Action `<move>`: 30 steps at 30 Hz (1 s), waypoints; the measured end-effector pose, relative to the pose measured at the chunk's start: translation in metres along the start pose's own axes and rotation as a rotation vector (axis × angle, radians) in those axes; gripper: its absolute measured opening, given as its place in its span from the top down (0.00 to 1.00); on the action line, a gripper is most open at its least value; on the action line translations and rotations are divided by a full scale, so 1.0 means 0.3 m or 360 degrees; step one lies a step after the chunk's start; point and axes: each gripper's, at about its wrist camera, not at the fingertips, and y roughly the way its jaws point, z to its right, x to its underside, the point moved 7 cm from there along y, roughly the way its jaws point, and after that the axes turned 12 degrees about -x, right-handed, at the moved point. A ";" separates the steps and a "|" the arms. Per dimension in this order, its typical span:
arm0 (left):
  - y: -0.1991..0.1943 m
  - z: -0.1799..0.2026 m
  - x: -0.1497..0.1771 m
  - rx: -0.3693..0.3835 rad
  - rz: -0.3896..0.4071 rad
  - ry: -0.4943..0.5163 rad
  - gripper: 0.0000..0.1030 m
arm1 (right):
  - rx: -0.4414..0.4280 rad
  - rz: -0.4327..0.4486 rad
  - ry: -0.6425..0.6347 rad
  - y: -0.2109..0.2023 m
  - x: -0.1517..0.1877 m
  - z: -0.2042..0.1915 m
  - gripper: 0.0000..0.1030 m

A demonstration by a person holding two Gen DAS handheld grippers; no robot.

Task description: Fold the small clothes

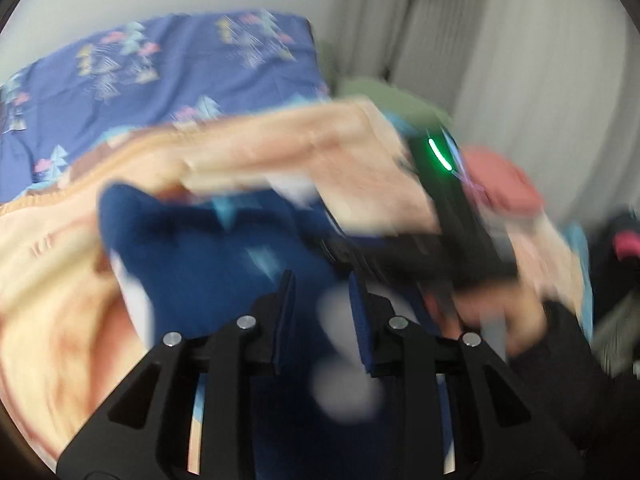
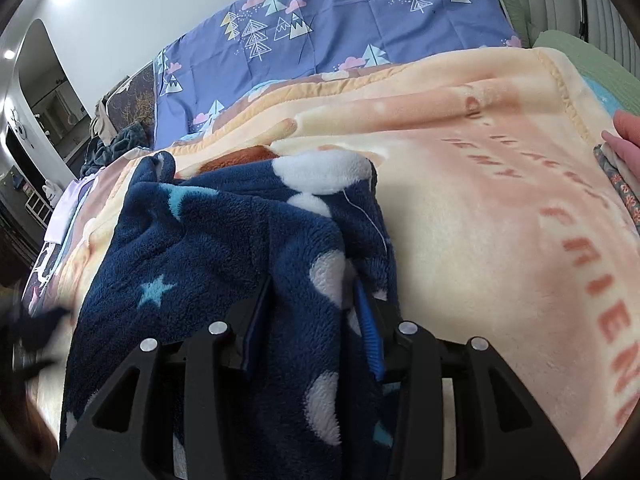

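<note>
A dark blue fleece garment [image 2: 224,240] with white clouds and pale blue stars lies on a peach blanket [image 2: 480,216]. My right gripper [image 2: 312,280] is shut on a bunched fold of it, the fleece packed between the two blue pads. The left wrist view is blurred by motion. There the same blue garment [image 1: 208,264] fills the space at my left gripper [image 1: 320,284], with fabric between the fingers. The other gripper's black body [image 1: 460,216] with a green light shows at right, held by a hand.
The peach blanket covers a bed with a purple tree-print sheet [image 2: 340,36] behind. A folded patterned cloth [image 2: 618,176] and a pink object lie at the right edge. White curtains [image 1: 520,60] hang at the right. Clutter and a doorway sit far left.
</note>
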 end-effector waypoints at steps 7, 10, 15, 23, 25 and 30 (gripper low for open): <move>0.052 0.018 0.078 -0.0178 0.0043 0.0007 0.66 | 0.0330 0.0112 -0.0176 -0.156 -0.018 -0.070 0.55; 0.054 0.022 0.084 -0.0213 0.0044 0.0037 0.66 | 0.0318 0.0240 -0.0061 -0.339 -0.024 -0.124 0.51; 0.051 0.019 0.090 -0.0253 0.0054 0.0040 0.66 | 0.0242 0.0505 0.0117 -0.603 -0.052 -0.228 0.25; 0.044 0.022 0.092 -0.0263 0.0067 -0.0011 0.66 | 0.0087 0.0520 -0.0201 -0.556 0.146 -0.310 0.47; 0.036 0.020 0.097 -0.0254 0.0069 -0.0032 0.66 | 0.0216 0.0384 -0.0260 -0.453 0.258 -0.279 0.62; -0.001 0.016 0.085 -0.0271 0.0079 -0.0071 0.66 | 0.0126 0.0204 -0.0050 -0.300 0.352 -0.141 0.69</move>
